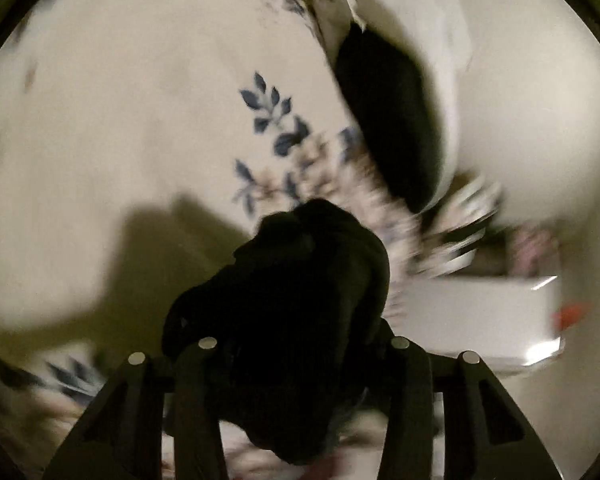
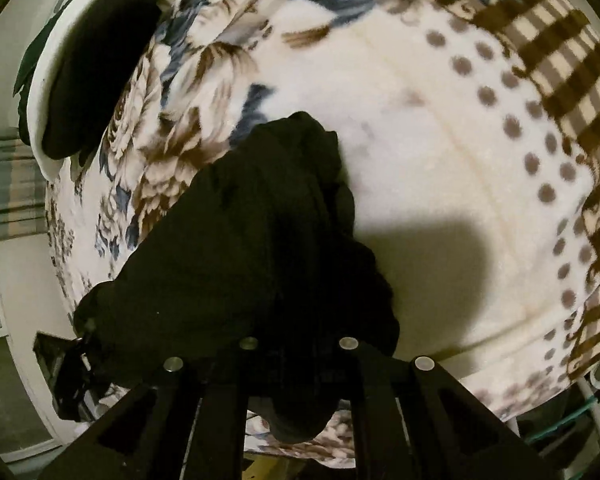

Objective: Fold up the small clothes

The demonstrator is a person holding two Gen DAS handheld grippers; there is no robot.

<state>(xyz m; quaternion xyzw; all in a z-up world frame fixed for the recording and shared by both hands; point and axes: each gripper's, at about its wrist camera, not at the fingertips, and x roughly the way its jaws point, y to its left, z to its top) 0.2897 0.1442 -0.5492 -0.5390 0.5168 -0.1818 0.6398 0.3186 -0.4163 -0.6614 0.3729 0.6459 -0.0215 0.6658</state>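
Note:
A small black garment [image 1: 296, 304] hangs bunched between the fingers of my left gripper [image 1: 300, 360], which is shut on it, above a cream floral blanket [image 1: 140, 120]. In the right wrist view the same black garment [image 2: 236, 264] drapes from my right gripper [image 2: 300, 356], which is shut on another part of it, and stretches down left toward the left gripper [image 2: 60, 364]. A second dark cloth [image 1: 388, 120] lies on a white pillow at the blanket's far edge; it also shows in the right wrist view [image 2: 96, 68].
The bed is covered by a cream blanket [image 2: 420, 120] with blue-brown flowers, dots and a brown checked border [image 2: 564, 64]. A white box [image 1: 480, 316] sits beside the bed. The bed's edge and the floor [image 2: 4, 360] lie at the left.

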